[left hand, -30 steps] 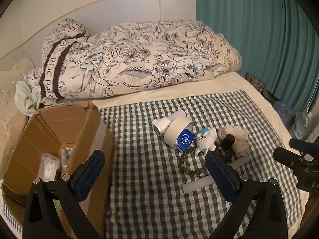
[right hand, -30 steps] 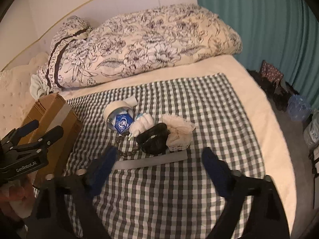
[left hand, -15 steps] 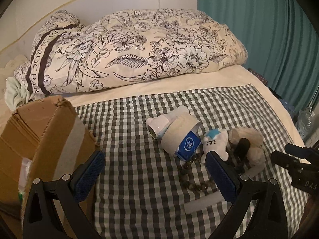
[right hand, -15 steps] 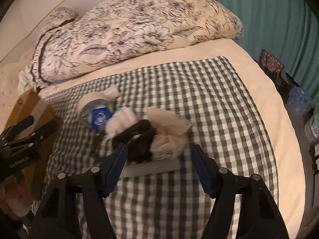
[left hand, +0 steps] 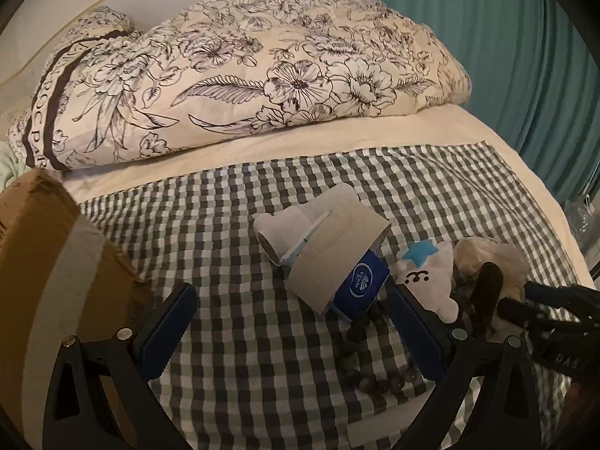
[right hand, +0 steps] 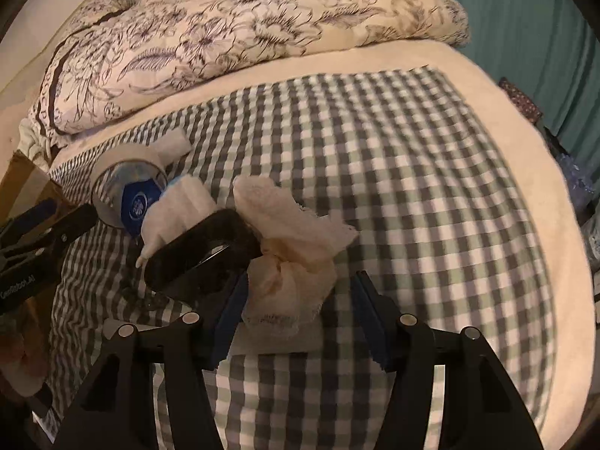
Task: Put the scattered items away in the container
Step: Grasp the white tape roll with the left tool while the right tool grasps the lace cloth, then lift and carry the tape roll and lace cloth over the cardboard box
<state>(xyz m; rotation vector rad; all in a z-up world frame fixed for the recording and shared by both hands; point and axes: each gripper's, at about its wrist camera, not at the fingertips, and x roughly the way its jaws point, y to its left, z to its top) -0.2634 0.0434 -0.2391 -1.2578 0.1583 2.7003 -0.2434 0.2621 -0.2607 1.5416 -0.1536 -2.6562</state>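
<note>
The crumpled cream cloth (right hand: 296,262) on the checked blanket (right hand: 431,187) lies directly between the closing blue-padded right gripper (right hand: 300,318), unpinched yet, while the left gripper (left hand: 292,333) hangs wide and empty.

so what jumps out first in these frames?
The pile of clutter mid-bed on the checked cloth: tape roll, blue packet, white plush. The right tool is closing around the crumpled cream cloth. The floral duvet fills the back.
</note>
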